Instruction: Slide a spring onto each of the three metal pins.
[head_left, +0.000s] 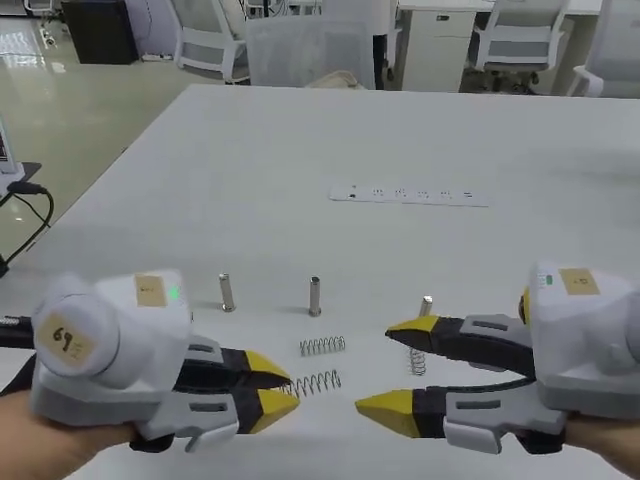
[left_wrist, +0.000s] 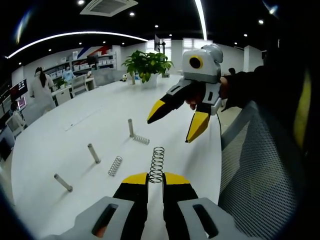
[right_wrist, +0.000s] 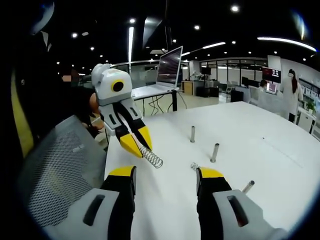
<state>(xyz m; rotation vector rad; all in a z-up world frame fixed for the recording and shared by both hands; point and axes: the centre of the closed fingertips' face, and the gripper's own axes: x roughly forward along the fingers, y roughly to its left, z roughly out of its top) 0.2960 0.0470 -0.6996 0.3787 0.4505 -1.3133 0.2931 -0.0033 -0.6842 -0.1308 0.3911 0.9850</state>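
Three short metal pins stand upright in a row on the white table (head_left: 300, 170): left pin (head_left: 227, 292), middle pin (head_left: 315, 297), right pin (head_left: 427, 305). All three are bare. My left gripper (head_left: 277, 391) is shut on the end of a spring (head_left: 317, 381), which sticks out past its yellow tips (left_wrist: 157, 164). A second spring (head_left: 322, 346) lies loose in front of the middle pin. A third spring (head_left: 417, 360) lies by the right pin's base, partly behind my right gripper (head_left: 393, 367). That gripper faces the left one, open and holding nothing (right_wrist: 166, 175).
A white power strip (head_left: 410, 193) lies farther back on the table. Office chairs (head_left: 215, 40) stand beyond the far edge. A mesh chair back (right_wrist: 55, 165) is close behind the near edge, and an open laptop (right_wrist: 170, 65) stands on a neighbouring desk.
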